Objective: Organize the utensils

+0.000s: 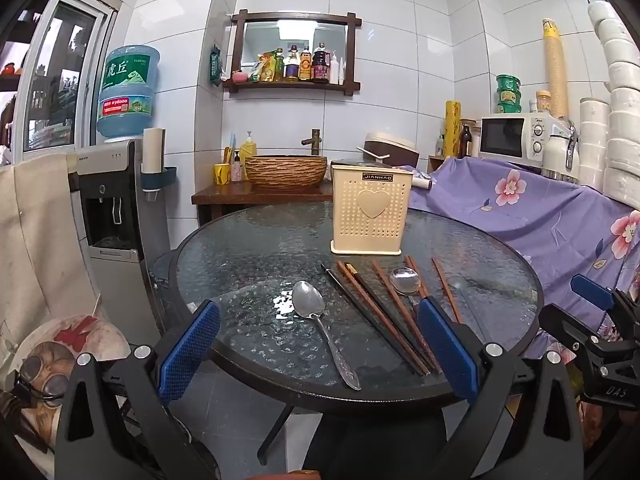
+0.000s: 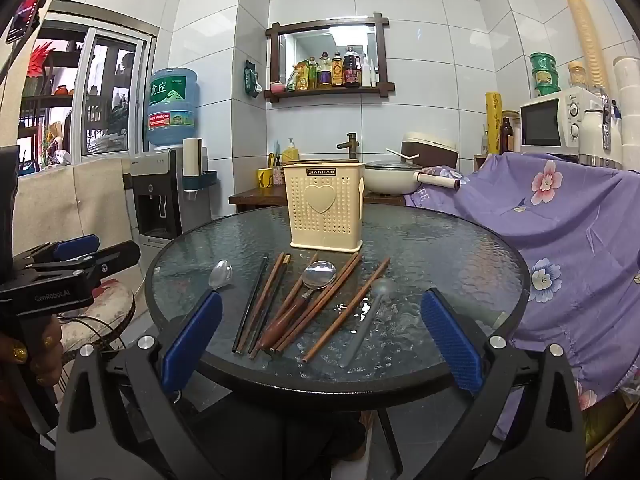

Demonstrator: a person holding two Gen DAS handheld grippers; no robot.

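Round glass worktop (image 2: pixel 460 248) set in a tiled kitchen. Nearest, left tongs (image 1: pixel 320 344) and right tongs (image 2: pixel 320 332) are held apart, gripping nothing. Beyond, spoons (image 1: pixel 308 300) and chopsticks (image 2: pixel 280 300) are scattered flat; behind them the cream utensil holder (image 2: pixel 325 208) is stood upright.

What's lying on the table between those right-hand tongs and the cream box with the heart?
In the right wrist view, between the open right tongs and the cream box lie scattered chopsticks, a wooden-handled spoon and a grey spoon.
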